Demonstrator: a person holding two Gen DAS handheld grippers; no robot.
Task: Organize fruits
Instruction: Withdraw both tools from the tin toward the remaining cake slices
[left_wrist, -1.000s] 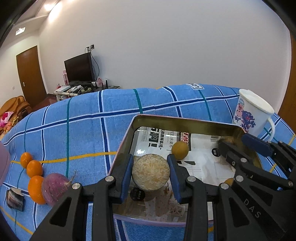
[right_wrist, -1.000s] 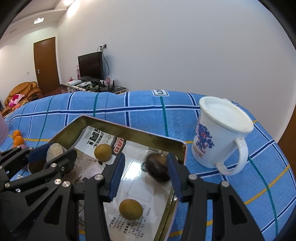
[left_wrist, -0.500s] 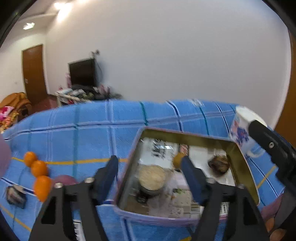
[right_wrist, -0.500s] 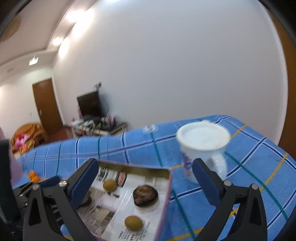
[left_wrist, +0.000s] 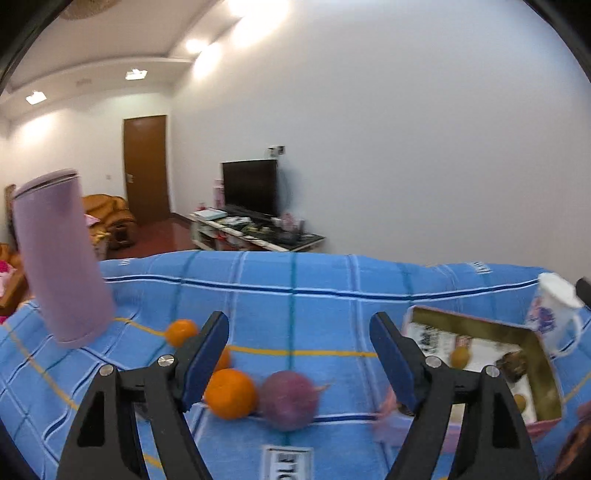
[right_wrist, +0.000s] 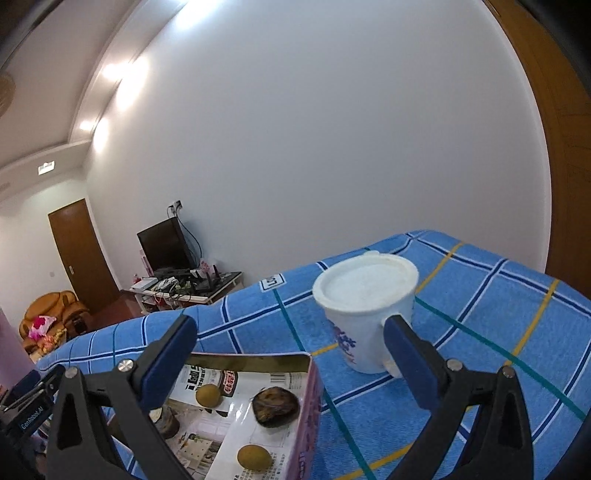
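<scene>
Hovering with jaws opening and empty, the left gripper (left_wrist: 297, 345) should centre on the nearest orange (left_wrist: 231, 393) beside the purple fruit (left_wrist: 290, 400), while the right gripper (right_wrist: 290, 349) stays released above the tin (right_wrist: 308, 397).

Both tools, left tool (left_wrist: 298, 354) and right tool (right_wrist: 290, 360): black triangulated frames, silver screws at the pivots, blue pads (left_wrist: 202, 360) lining each finger.
</scene>
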